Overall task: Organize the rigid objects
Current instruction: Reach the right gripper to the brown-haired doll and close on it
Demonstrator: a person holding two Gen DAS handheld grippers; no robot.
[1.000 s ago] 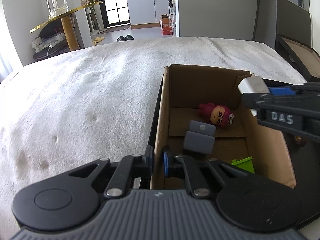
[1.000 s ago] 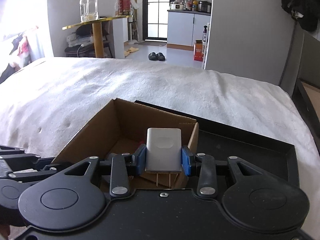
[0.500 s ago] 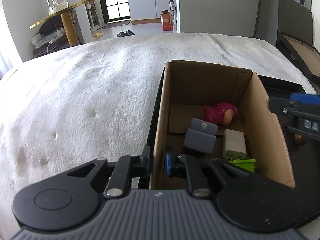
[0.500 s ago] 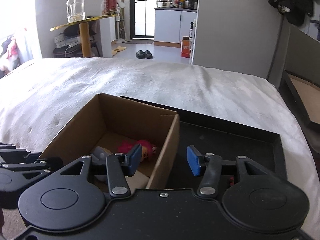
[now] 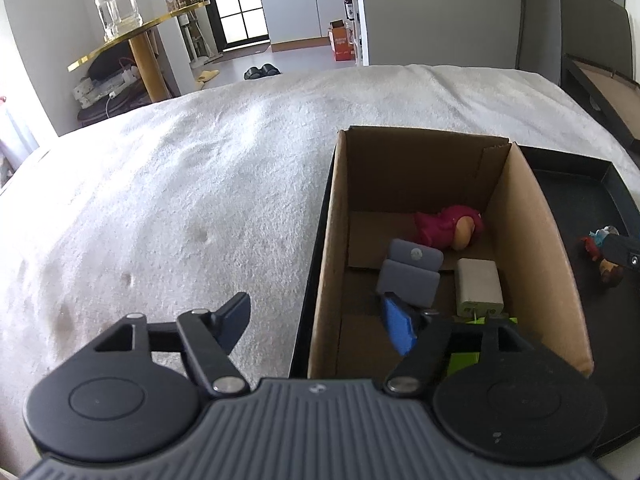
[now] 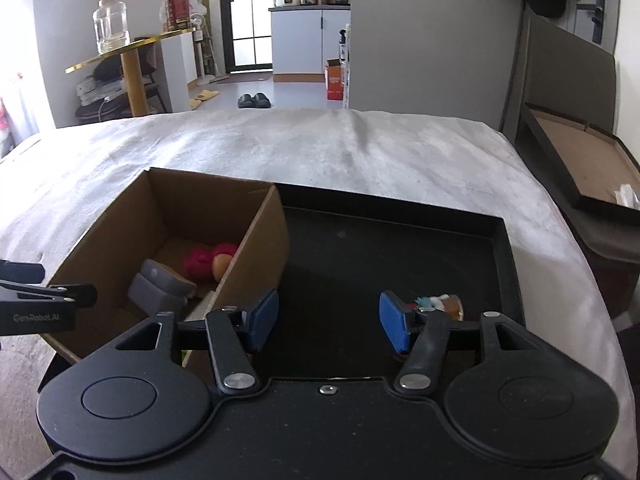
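A cardboard box (image 5: 532,240) stands in the left part of a black tray (image 6: 400,240) on the bed. In it lie a pink doll (image 5: 444,224), a grey block-like object (image 5: 408,276), a white charger (image 5: 478,284) and a green piece (image 5: 464,360). My left gripper (image 5: 316,316) straddles the box's left wall with its jaws opening; the pads do not touch the wall. My right gripper (image 6: 328,316) hangs over the bare tray floor, jaws opening, nothing between them. A small figurine (image 6: 440,304) lies just beyond its right finger.
The white bed cover (image 5: 180,200) spreads to the left and beyond the tray. A second black box with a brown lining (image 6: 580,152) sits off the bed's right edge. A gold side table (image 6: 132,52) with a glass jar stands behind the bed.
The right gripper let the white charger go into the box, then moved right over the tray with its jaws widening. The left gripper released the box's wall and opened.
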